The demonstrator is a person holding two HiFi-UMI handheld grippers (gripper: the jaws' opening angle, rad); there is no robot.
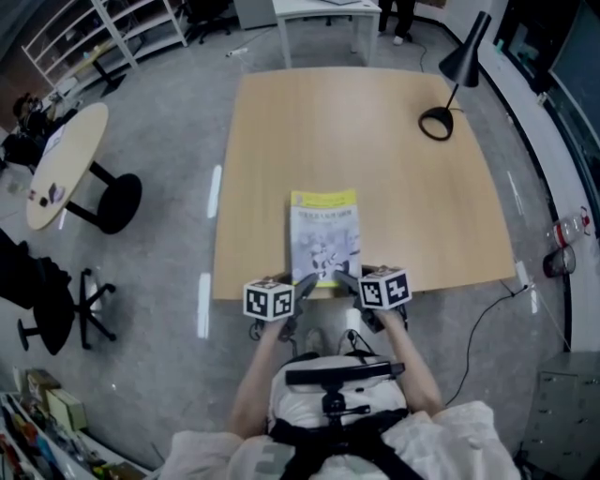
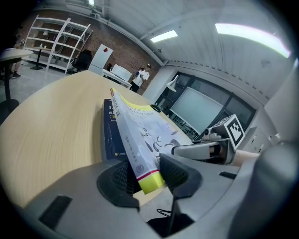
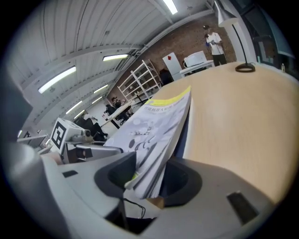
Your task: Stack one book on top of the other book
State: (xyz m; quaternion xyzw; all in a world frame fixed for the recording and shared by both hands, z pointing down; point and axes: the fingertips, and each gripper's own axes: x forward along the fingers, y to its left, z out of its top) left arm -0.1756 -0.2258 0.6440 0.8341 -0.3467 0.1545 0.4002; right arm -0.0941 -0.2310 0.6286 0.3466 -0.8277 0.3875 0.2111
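closest to you is the black strap mount (image 1: 333, 394) on your chest, and just beyond it your two forearms reach to the near edge of the counter (image 1: 281, 141). your left gripper (image 2: 147, 175) has its fingers (image 2: 117, 179) closed on the near left corner of the pale book (image 1: 325, 234); the spine end with its yellow band is pinched between the two dark pads. your right gripper (image 3: 147, 179) is at the near right corner of the same book. its fingers (image 3: 180, 182) bracket the page edges, but they stand a little apart and a slim gap shows on the right side, so they are not clamping it.

the pale book, grey-white with a yellow strip along its far edge, lies at the middle of the counter's near side, its long side running away from you. it sits on top of the dark blue book (image 2: 110, 135), which rests flat on the wood and shows as a strip along the pale book's left side in the left gripper view. from the head view the lower book is fully covered.

a black desk lamp (image 1: 450, 94) stands on the far right part of the counter, well apart from the books. on the floor to the left is a round side table (image 1: 61, 164), with white shelving (image 1: 112, 28) farther off, and a clear bottle (image 1: 567, 230) lies on the floor at the right.
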